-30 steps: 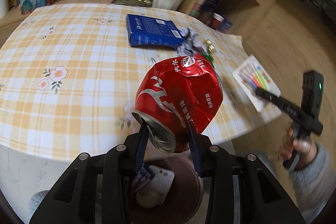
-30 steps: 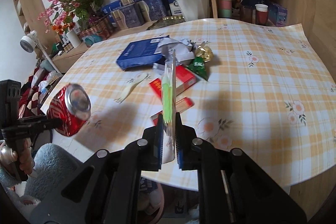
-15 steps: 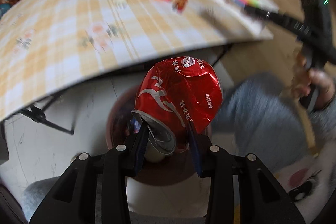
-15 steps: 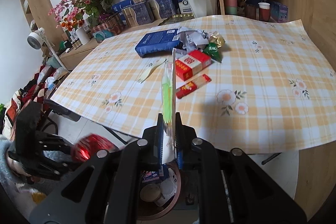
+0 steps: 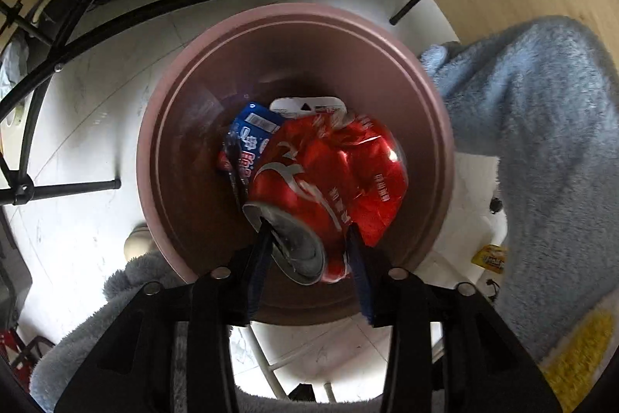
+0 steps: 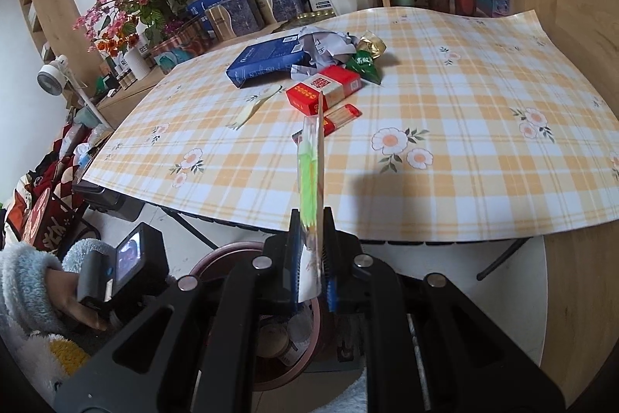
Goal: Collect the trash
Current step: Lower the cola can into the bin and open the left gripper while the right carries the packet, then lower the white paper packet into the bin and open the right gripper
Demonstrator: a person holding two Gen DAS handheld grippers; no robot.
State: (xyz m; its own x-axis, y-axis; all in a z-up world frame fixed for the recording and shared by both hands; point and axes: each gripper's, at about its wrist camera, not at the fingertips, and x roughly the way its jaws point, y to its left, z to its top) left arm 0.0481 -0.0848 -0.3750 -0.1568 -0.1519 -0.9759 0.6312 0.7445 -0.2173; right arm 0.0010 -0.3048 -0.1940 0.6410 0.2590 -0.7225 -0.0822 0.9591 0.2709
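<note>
over the brown waste bin (image 5: 185, 126), under the table edge: crushed red can (image 5: 329, 180) being let go by the left gripper (image 5: 309, 269), jaws opening.
can to be dropped clear of the rim onto the blue wrapper (image 5: 251, 134) inside. right gripper (image 6: 312, 281) clamped on a flat card pack (image 6: 309, 161); red box (image 6: 325, 88) and blue box (image 6: 267, 59) left on the tablecloth (image 6: 464, 157); the fleece sleeve (image 5: 541, 142) crowds the bin.

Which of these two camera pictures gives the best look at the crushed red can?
The left wrist view. The crushed red can fills its centre, between the opening fingers of the left gripper, directly above the brown bin. In the right wrist view the can is hidden; only part of the bin's rim shows there.
</note>
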